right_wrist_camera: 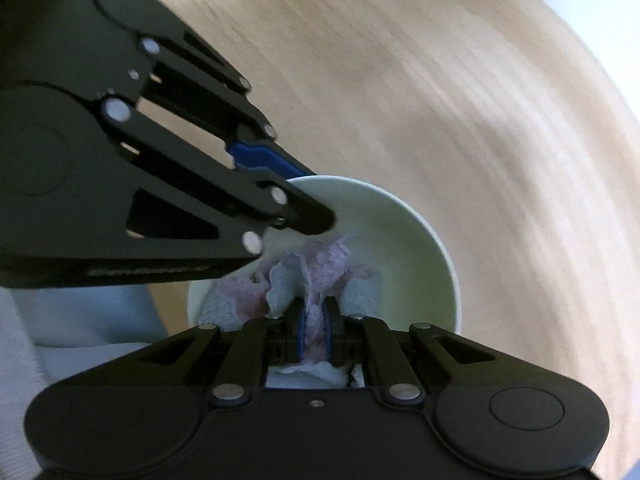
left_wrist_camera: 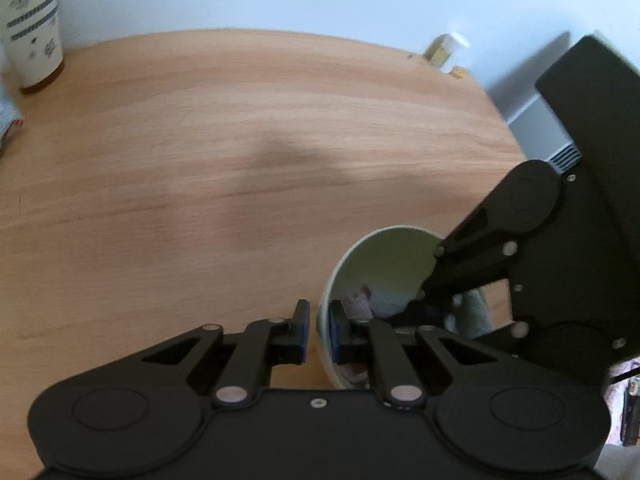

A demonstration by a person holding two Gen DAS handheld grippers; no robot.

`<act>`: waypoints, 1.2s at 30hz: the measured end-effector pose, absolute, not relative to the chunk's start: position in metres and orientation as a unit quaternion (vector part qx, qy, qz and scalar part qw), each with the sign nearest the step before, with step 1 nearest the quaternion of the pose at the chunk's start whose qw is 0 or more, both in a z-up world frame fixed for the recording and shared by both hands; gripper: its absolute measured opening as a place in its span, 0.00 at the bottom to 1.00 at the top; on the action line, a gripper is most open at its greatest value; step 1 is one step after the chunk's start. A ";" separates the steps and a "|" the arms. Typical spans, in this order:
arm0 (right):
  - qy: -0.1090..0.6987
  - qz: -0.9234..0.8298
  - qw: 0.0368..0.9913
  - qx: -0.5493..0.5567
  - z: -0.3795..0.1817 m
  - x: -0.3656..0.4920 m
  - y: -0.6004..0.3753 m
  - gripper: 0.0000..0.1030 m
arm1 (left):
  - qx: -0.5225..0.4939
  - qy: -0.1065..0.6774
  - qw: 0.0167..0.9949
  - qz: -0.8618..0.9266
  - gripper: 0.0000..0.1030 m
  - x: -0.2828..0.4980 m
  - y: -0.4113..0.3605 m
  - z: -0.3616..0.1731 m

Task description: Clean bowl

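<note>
Left claw (left_wrist_camera: 319, 330): clamped on the near wall of the bowl, one blue pad outside, one inside; black hinged links with round silver pins.
Right claw (right_wrist_camera: 313, 330): pinched tight on a fold of the cloth, pointing down into the bowl.
Bowl (left_wrist_camera: 394, 250): pale green, smooth, round, thin-rimmed; on the table just ahead of the left claw, directly under the right claw.
Cloth (right_wrist_camera: 320, 264): fluffy terry, pink and white, crumpled; bunched inside the bowl, ahead of the right claw's fingers.
Table (left_wrist_camera: 200, 160): light wood, straight grain, rounded edge.
Cup (left_wrist_camera: 34, 24): cream, dark printed pattern, cylindrical; far left beyond the left claw.
</note>
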State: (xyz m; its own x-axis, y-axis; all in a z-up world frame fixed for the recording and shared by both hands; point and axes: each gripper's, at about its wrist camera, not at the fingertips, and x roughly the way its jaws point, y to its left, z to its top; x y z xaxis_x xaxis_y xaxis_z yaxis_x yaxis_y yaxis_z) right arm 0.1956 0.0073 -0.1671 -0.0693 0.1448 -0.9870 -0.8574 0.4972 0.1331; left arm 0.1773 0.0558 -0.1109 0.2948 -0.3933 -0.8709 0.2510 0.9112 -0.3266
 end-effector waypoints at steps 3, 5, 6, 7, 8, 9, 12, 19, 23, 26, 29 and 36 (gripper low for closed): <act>0.597 0.390 0.638 -0.293 -0.154 0.196 0.000 0.10 | -0.077 0.554 0.803 -0.208 0.19 0.173 0.063 -0.102; 0.590 0.390 0.660 -0.254 -0.138 0.201 -0.011 0.10 | -0.098 0.551 0.802 -0.209 0.23 0.169 0.070 -0.097; 0.588 0.391 0.669 -0.233 -0.132 0.204 -0.016 0.10 | -0.119 0.550 0.800 -0.210 0.24 0.167 0.076 -0.096; 0.586 0.393 0.676 -0.213 -0.126 0.206 -0.022 0.10 | -0.129 0.550 0.799 -0.206 0.24 0.165 0.079 -0.097; 0.586 0.398 0.680 -0.189 -0.121 0.208 -0.027 0.10 | -0.139 0.551 0.798 -0.202 0.23 0.164 0.082 -0.097; 0.586 0.407 0.684 -0.152 -0.116 0.211 -0.034 0.10 | -0.145 0.555 0.795 -0.197 0.23 0.164 0.084 -0.101; 0.580 0.436 0.681 -0.098 -0.116 0.214 -0.044 0.10 | -0.172 0.567 0.784 -0.183 0.18 0.164 0.091 -0.111; 0.563 0.477 0.663 -0.126 -0.128 0.184 -0.055 0.10 | -0.189 0.569 0.778 -0.186 0.12 0.166 0.092 -0.113; 0.570 0.469 0.658 -0.150 -0.128 0.181 -0.056 0.10 | -0.184 0.569 0.781 -0.181 0.13 0.167 0.090 -0.111; 0.566 0.465 0.655 -0.184 -0.137 0.187 -0.044 0.09 | -0.176 0.569 0.783 -0.180 0.14 0.167 0.089 -0.109; 0.570 0.453 0.653 -0.210 -0.138 0.187 -0.037 0.08 | -0.173 0.571 0.782 -0.178 0.14 0.168 0.088 -0.109; 0.554 0.415 0.677 -0.250 -0.112 0.182 -0.042 0.10 | -0.152 0.566 0.791 -0.176 0.14 0.168 0.082 -0.104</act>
